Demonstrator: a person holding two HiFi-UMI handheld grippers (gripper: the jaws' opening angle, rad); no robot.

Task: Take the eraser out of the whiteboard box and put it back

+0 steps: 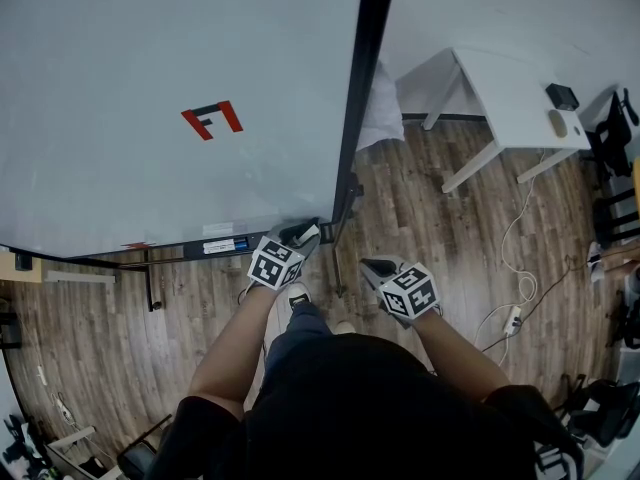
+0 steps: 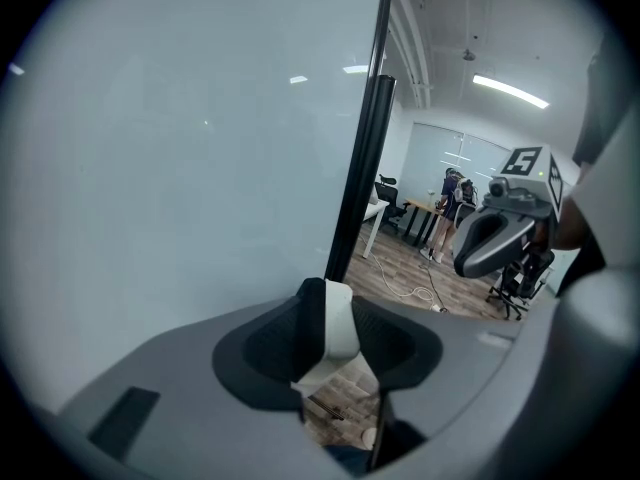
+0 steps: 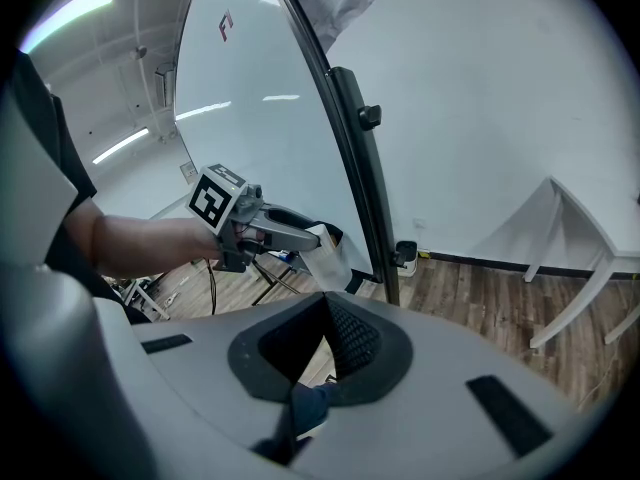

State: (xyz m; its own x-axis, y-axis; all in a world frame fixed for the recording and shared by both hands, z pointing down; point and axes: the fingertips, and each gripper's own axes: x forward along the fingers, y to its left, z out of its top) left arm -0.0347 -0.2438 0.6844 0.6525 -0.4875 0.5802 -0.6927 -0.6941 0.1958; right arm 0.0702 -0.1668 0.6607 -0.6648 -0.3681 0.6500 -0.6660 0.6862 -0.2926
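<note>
The left gripper point(image 1: 298, 238) is clenched on a white block eraser with a black felt face point(image 2: 338, 323). The eraser stands upright between the jaws, its black side against the left pad and its white side against the right one. It is held in the air, just in front of the lower right corner of the large pale whiteboard point(image 1: 150, 68) and close to the black rail along the board's bottom edge point(image 1: 190, 251). No view shows the whiteboard box clearly. A red and black letter mark point(image 1: 212, 119) sits near the middle of the board, and a black upright frame post point(image 1: 360, 88) runs along its right edge.

The right gripper point(image 1: 372, 267) hangs to the right of the left one, apart from it, over the brown wood-plank floor point(image 1: 430, 218). Its jaws are closed with the tips meeting, and nothing is between them.

Far to the right, a white table point(image 1: 500, 93) stands against the wall. It carries a small black object point(image 1: 561, 95) and a pale oval object point(image 1: 558, 122). A white cable point(image 1: 515, 238) trails across the floor on the near side of it.
</note>
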